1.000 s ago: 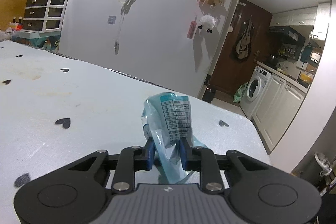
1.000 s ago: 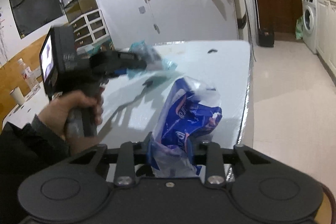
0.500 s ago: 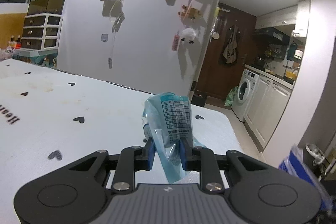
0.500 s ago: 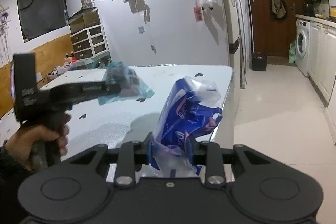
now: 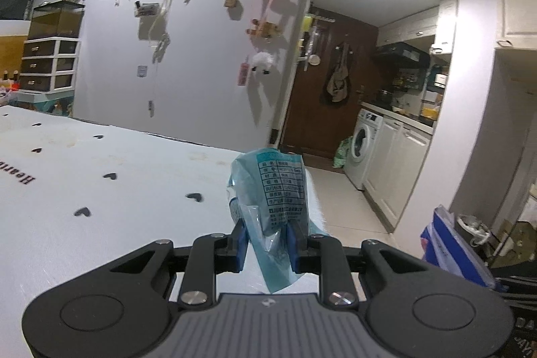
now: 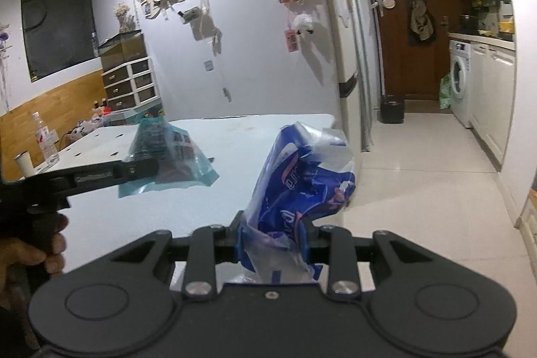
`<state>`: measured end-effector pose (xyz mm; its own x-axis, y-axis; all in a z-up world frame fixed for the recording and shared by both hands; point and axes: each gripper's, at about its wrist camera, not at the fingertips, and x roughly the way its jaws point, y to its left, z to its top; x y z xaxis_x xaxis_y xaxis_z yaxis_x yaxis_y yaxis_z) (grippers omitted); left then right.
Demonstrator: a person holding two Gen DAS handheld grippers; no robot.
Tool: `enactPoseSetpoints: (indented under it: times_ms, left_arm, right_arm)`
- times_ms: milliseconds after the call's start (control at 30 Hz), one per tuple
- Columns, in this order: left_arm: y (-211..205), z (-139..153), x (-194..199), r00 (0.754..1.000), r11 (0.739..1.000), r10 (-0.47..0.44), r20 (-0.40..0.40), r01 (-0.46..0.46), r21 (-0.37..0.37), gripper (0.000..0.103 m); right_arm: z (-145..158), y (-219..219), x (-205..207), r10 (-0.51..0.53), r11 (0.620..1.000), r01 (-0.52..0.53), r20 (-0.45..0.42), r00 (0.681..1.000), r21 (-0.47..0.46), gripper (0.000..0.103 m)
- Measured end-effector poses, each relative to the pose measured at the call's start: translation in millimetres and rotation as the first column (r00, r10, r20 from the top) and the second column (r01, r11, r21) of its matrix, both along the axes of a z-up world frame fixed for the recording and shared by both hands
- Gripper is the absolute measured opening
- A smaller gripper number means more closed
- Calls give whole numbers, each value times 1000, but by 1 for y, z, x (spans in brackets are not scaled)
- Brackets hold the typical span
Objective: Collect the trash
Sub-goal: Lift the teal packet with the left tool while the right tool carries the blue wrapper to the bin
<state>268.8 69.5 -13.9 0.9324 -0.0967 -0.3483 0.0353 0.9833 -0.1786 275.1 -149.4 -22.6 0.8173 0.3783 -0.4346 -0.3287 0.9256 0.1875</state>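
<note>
Teal wrapper, blue-and-clear wrapper, white table with black hearts

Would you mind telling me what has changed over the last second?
Both grippers have swung away from the table towards the kitchen floor. Nothing was released: the left gripper still pinches the teal wrapper, and the right gripper still holds the blue-and-clear bag.

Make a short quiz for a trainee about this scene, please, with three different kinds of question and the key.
1. True or false: the left gripper holds the teal wrapper.
2. What does the right gripper hold? A) bottle B) blue and clear plastic bag C) cup
3. Fill in: the table has black ____ shapes printed on it.

Key: 1 true; 2 B; 3 heart.
</note>
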Motion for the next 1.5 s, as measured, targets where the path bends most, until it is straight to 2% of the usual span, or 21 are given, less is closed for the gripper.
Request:
enactPoseSetpoints:
  times_ms: [400, 700, 900, 1100, 1367, 1500]
  left_arm:
    - [-93, -11, -17, 991, 991, -129, -27, 129, 30, 25]
    - [-161, -43, -15, 975, 977, -193, -108, 201, 66, 25]
    - [-200, -81, 0, 957, 968, -216, -196, 235, 83, 25]
    - [-230, -133, 24, 929, 962, -212, -304, 252, 101, 25]
    - [-242, -199, 61, 883, 958, -181, -433, 259, 126, 25]
    - [-242, -229, 76, 855, 954, -171, -489, 268, 134, 25]
  right_arm:
    - [-22, -76, -28, -126, 992, 126, -20, 992, -7, 32]
    - [-59, -131, -36, -181, 983, 183, -73, 981, 15, 32]
    - [-96, -163, -30, -202, 975, 212, -138, 970, 61, 32]
    - [-141, -190, -17, -225, 964, 250, -222, 949, 93, 33]
    - [-198, -206, 9, -250, 957, 284, -316, 915, 63, 33]
    - [-223, -207, 25, -228, 958, 276, -378, 897, 77, 33]
